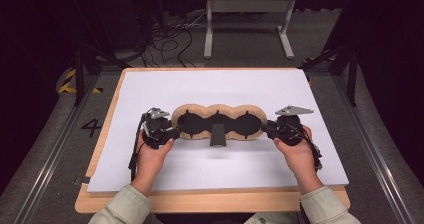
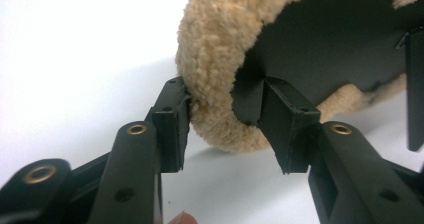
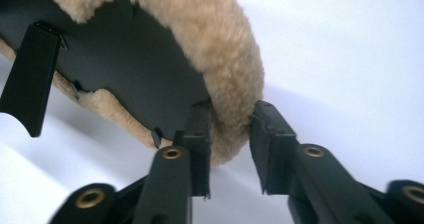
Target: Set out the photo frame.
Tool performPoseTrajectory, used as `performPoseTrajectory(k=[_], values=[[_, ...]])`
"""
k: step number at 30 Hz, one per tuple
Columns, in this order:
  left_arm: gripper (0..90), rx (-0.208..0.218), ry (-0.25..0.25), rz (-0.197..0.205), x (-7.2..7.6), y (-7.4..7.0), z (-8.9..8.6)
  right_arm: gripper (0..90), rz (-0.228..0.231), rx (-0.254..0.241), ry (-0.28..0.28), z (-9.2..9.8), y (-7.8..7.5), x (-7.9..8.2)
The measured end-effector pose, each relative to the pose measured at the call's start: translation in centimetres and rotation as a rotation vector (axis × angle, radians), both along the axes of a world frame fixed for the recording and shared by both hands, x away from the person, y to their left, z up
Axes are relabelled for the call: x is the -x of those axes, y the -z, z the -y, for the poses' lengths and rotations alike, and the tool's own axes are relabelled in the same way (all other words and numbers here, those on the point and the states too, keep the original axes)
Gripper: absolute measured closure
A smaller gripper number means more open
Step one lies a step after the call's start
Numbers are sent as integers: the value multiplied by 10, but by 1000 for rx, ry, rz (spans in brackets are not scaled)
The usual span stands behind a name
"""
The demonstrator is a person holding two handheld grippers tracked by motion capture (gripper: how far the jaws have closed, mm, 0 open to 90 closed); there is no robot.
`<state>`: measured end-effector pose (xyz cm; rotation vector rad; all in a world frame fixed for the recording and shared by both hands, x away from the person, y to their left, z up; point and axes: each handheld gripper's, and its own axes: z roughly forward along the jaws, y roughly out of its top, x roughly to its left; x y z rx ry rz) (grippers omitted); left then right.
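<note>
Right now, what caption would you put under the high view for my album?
Two hand-held grippers, left gripper and right gripper, pinch the ends of a fuzzy tan frame above a white board.

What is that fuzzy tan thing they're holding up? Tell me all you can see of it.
The fuzzy tan thing is a long three-lobed piece with a woolly beige rim around flat black panels, and a black strap hanging from its middle. The left gripper and right gripper each pinch one end's rim, holding it level just above the white table.

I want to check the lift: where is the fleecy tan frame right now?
In the high view the fleecy tan frame sits mid-table over the white sheet, stretched between the left gripper and the right gripper, whose fingers clamp its two ends.
</note>
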<state>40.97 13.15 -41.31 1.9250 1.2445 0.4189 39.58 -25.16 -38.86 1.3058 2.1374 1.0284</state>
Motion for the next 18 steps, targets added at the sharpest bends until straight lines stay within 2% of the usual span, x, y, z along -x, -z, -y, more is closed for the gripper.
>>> performPoseTrajectory(k=[3,5,7,13,18], values=[[566,-34,10,8,0,3,4,742,6,18,-2,1,2,0],[569,-61,17,14,0,6,5,746,12,52,-7,0,6,1],[573,-65,21,19,2,7,6,747,14,69,-14,0,10,3],[582,-75,37,29,6,8,3,769,24,77,-26,1,10,8],[587,-109,58,34,15,7,3,748,19,76,-51,3,11,16]])
